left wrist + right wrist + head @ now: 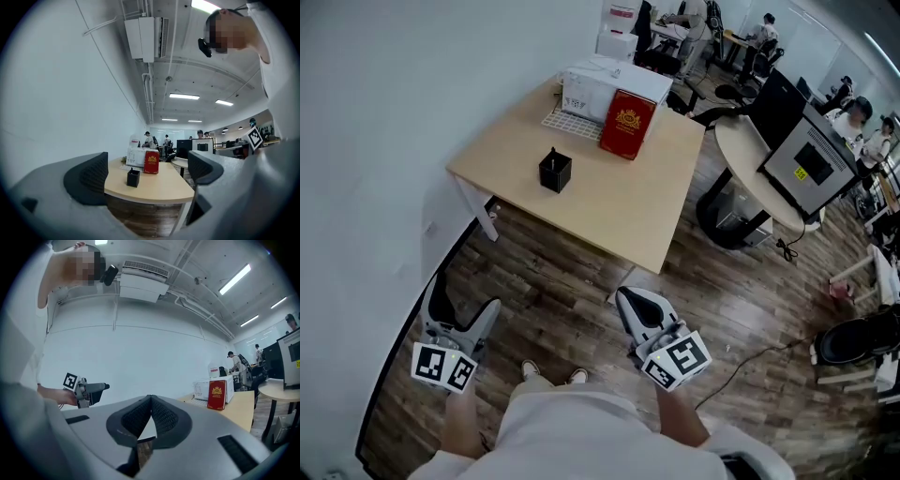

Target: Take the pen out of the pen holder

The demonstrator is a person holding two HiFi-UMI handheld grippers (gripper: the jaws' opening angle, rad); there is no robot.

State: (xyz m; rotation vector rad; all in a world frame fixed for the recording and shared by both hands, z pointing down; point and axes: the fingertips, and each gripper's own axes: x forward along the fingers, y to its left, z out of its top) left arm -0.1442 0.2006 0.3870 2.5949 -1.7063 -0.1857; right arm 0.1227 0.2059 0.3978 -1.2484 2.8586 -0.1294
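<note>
A small black pen holder (555,172) stands on the light wooden table (628,202), with a dark pen (551,153) sticking up from it. In the left gripper view the pen holder (133,178) shows far ahead, between the jaws. Both grippers are held low over the wooden floor, well short of the table's near edge. My left gripper (464,305) is open and empty, its pads (91,177) wide apart. My right gripper (630,302) is shut on nothing, its pads (140,416) meeting tip to tip.
A red box (626,124) and a white box (605,89) stand at the table's far side. A white wall runs along the left. A round table (750,159) with a monitor (811,164) is to the right; a cable (750,361) lies on the floor. People sit at desks far behind.
</note>
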